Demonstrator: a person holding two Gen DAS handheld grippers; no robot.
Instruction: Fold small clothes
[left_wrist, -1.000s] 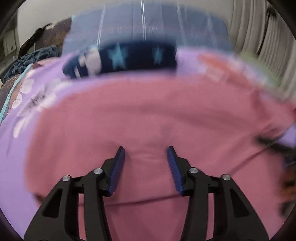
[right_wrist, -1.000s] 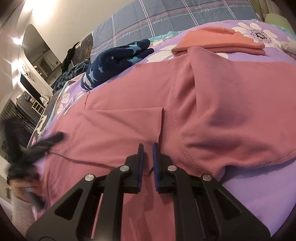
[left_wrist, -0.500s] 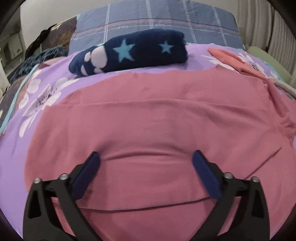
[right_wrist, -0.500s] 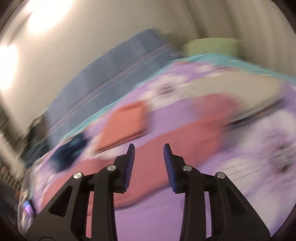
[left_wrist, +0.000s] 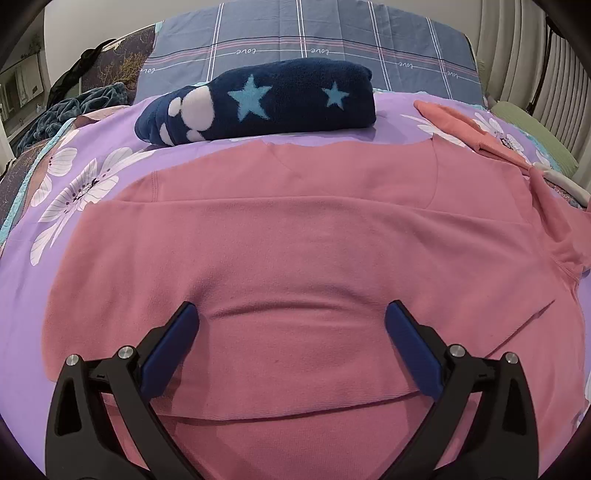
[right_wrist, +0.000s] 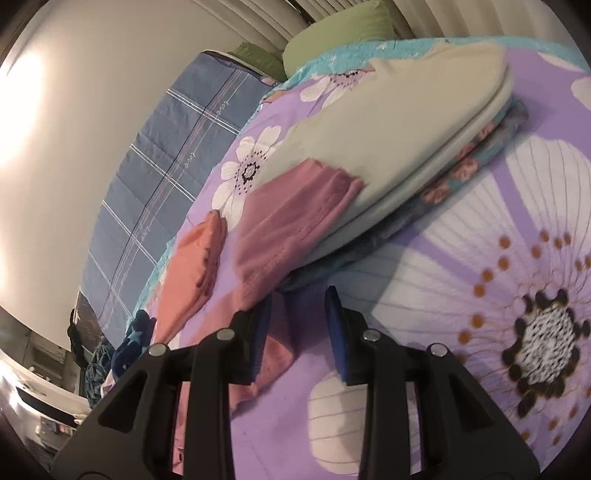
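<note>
A pink sweatshirt (left_wrist: 295, 236) lies spread on the purple flowered bedspread (left_wrist: 70, 184), its near part folded over. My left gripper (left_wrist: 291, 317) is wide open and empty, just above the sweatshirt's near fold. In the right wrist view my right gripper (right_wrist: 299, 299) is open and empty, tilted, next to the sweatshirt's sleeve (right_wrist: 295, 214), which lies draped onto a cream folded garment (right_wrist: 388, 140).
A folded navy star blanket (left_wrist: 258, 103) lies behind the sweatshirt. A folded orange garment (left_wrist: 469, 129) lies at the right and also shows in the right wrist view (right_wrist: 192, 269). The cream garment sits on a floral folded pile (right_wrist: 461, 166). Blue plaid pillow (left_wrist: 314, 48) and green cushions (right_wrist: 332, 40) lie at the back.
My left gripper opened wide over the sweatshirt. My right gripper opened, left the sweatshirt's middle and swung right to the sleeve by the cream pile.
</note>
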